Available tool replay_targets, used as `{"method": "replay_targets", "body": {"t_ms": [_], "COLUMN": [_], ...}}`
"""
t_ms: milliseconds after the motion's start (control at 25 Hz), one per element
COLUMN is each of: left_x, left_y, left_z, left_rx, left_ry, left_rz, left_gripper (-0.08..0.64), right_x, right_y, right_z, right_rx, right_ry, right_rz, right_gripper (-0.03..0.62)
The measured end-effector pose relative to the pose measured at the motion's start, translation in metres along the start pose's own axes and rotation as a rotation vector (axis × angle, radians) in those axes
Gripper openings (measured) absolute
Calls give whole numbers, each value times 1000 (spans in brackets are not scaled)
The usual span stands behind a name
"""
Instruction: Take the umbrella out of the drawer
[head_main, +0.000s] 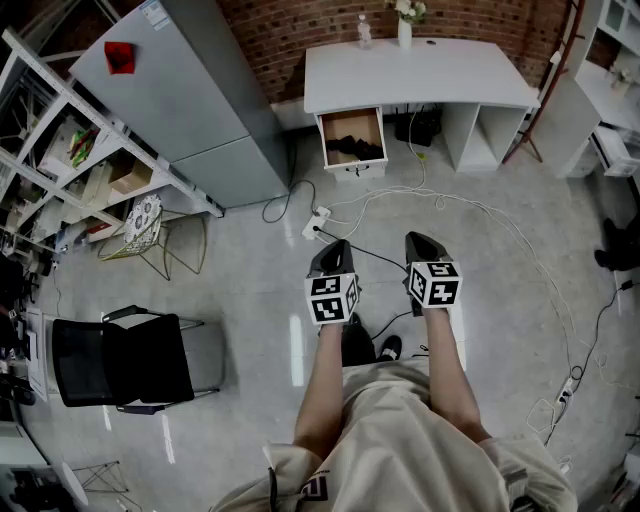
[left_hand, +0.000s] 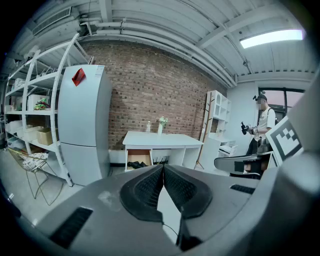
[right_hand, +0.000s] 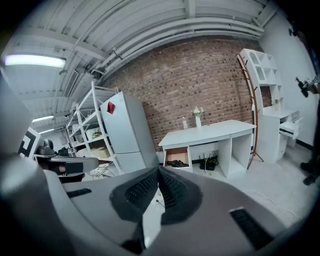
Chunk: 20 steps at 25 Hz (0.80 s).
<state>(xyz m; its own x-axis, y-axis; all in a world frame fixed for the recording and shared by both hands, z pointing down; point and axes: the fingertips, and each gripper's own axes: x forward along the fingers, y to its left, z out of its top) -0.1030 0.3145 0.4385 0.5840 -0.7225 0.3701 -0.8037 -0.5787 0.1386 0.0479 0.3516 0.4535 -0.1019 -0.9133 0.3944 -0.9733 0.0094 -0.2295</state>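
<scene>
Held the left gripper (head_main: 333, 250) and the right gripper (head_main: 422, 243) side by side over the pale grey floor (head_main: 500, 250), both tilted slightly down toward the white desk surface (head_main: 420, 70) at the brick wall (head_main: 290, 30). Had the left fingers (left_hand: 147, 192) pressed together with nothing between them, and the right fingers (right_hand: 135, 192) closed and empty the same way. Found the black umbrella (head_main: 358, 150), only a dark shape at this range, lying in the open wood-lined drawer (head_main: 351, 122) under the surface's left end, well apart from both pairs of fingers. Noted a white power strip (head_main: 315, 222) with trailing cables on the floor between.
</scene>
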Motion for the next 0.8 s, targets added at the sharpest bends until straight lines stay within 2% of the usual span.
{"method": "replay_targets", "body": {"t_ms": [400, 560, 680, 800], "left_x": [-16, -22, -22, -13], "left_y": [18, 26, 38, 44], "left_z": [4, 6, 3, 3], "left_rx": [-11, 16, -1, -4], "left_ry": [-39, -37, -38, -43], "left_rz": [18, 22, 30, 17], "left_gripper": [9, 9, 11, 11], "right_x": [9, 9, 14, 21], "right_y": [24, 23, 29, 35], "right_z": [11, 19, 21, 22], "right_rx": [-53, -4, 37, 34], "right_ry": [-10, -57, -81, -87], "right_rz": [37, 26, 77, 115], "right_gripper": [69, 68, 69, 69]}}
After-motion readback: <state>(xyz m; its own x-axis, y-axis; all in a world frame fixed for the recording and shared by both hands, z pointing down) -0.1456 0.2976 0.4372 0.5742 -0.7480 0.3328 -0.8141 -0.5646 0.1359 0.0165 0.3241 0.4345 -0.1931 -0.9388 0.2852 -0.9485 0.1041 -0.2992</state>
